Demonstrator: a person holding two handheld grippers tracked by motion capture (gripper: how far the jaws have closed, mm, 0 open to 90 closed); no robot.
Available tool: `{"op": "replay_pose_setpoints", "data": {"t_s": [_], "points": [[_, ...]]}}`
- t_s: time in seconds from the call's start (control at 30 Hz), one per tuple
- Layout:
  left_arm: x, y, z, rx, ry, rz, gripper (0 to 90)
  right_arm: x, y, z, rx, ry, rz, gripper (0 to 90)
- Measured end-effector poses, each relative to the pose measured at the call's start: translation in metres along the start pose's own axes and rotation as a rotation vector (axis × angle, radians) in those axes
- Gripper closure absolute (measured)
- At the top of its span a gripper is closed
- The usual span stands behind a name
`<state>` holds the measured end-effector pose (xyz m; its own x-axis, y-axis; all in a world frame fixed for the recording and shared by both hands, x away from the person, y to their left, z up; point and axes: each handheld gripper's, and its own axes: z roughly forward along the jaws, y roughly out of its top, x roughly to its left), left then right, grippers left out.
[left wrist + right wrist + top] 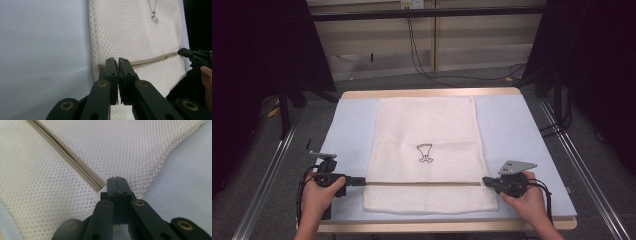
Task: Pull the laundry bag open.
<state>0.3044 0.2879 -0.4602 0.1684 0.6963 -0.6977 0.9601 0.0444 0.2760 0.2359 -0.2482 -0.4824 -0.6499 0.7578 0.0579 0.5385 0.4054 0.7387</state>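
On the pale blue table (pixel 522 130) lies one cream mesh laundry bag (pixel 427 135), its single beige zipper (pixel 422 183) running across the near part. Two hand-held grippers flank it: left hand-held gripper (pixel 360 181) and right hand-held gripper (pixel 485 180), both pressed together at the zipper's ends. Black cables (pixel 422 60) trail on the far floor.

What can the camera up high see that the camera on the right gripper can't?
The high view alone shows the whole white mesh laundry bag on the pale blue table mat, the small black drawing on the bag, both hands, the left gripper at the bag's left edge, and the grey floor with black cables. The right gripper view alone shows the mesh holes close up and the right gripper with its fingers shut at the end of the beige zipper strip. Both share the bag, zipper strip, mat and right gripper.
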Motion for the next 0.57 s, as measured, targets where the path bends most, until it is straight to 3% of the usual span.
{"op": "replay_pose_setpoints", "data": {"t_s": [0.1,0.23,0.3,0.33,0.37,0.4,0.43,0.47,0.5,0.53,0.57], "points": [[0.008,0.0,-0.004,-0.003,-0.008,-0.021,87.3,0.0,0.0,0.0,0.0,-0.001,-0.001,90.0],[0.008,0.0,-0.003,0.003,-0.006,-0.013,87.2,0.0,0.0,0.0,0.002,0.0,0.003,90.0],[0.006,0.001,-0.007,-0.054,0.024,0.034,80.0,-0.002,-0.001,-0.001,-0.009,0.007,0.018,90.0],[0.004,0.001,-0.01,-0.096,0.023,0.037,70.7,-0.003,-0.001,-0.003,-0.024,0.01,0.019,90.0],[0.002,0.002,-0.013,-0.126,0.018,0.034,67.0,-0.005,0.0,-0.006,-0.043,0.0,0.022,88.2],[0.001,0.002,-0.016,-0.153,0.042,0.062,63.7,-0.009,0.0,-0.011,-0.081,-0.019,0.03,74.0],[0.001,0.002,-0.016,-0.153,0.042,0.062,58.3,-0.012,0.001,-0.015,-0.13,-0.063,0.055,61.7],[0.0,0.004,-0.017,-0.242,0.111,0.13,51.6,-0.017,0.002,-0.019,-0.18,-0.097,0.068,55.6],[0.0,0.004,-0.017,-0.242,0.111,0.13,44.5,-0.017,0.002,-0.019,-0.18,-0.097,0.068,55.6],[-0.001,0.005,-0.014,-0.351,0.195,0.189,41.2,-0.026,0.0,-0.025,-0.196,-0.158,0.076,51.8],[-0.001,0.005,-0.014,-0.351,0.195,0.189,37.9,-0.03,-0.001,-0.026,-0.191,-0.186,0.074,47.3]]}}
